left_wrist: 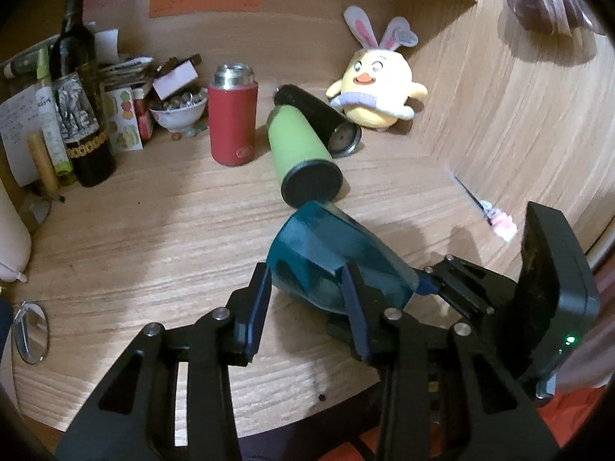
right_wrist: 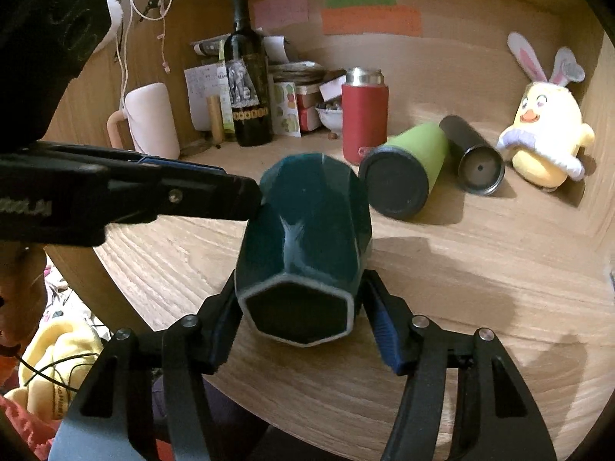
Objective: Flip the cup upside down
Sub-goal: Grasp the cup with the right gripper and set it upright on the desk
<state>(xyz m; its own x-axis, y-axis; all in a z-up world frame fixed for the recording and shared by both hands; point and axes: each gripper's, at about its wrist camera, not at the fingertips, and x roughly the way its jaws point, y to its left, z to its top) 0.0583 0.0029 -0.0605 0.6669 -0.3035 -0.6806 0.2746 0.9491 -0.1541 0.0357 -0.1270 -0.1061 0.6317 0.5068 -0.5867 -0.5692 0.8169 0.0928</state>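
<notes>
A dark teal faceted cup (right_wrist: pixel 307 230) is held tilted on its side above the wooden table, its hexagonal base facing the right wrist camera. My right gripper (right_wrist: pixel 300 315) grips it near the base, a finger on each side. My left gripper (left_wrist: pixel 307 299) grips the same cup (left_wrist: pixel 326 249) near its rim end; the left gripper's fingertips (right_wrist: pixel 246 196) show touching the cup's upper left. The right gripper's fingers (left_wrist: pixel 442 280) show at the cup's far end in the left wrist view.
On the table behind lie a green tumbler (left_wrist: pixel 300 153) and a black flask (left_wrist: pixel 326 119), with a red thermos (left_wrist: pixel 232 115), wine bottle (left_wrist: pixel 77 88), bowl (left_wrist: pixel 178 113) and yellow plush toy (left_wrist: pixel 376 88). A wooden side wall stands at the right.
</notes>
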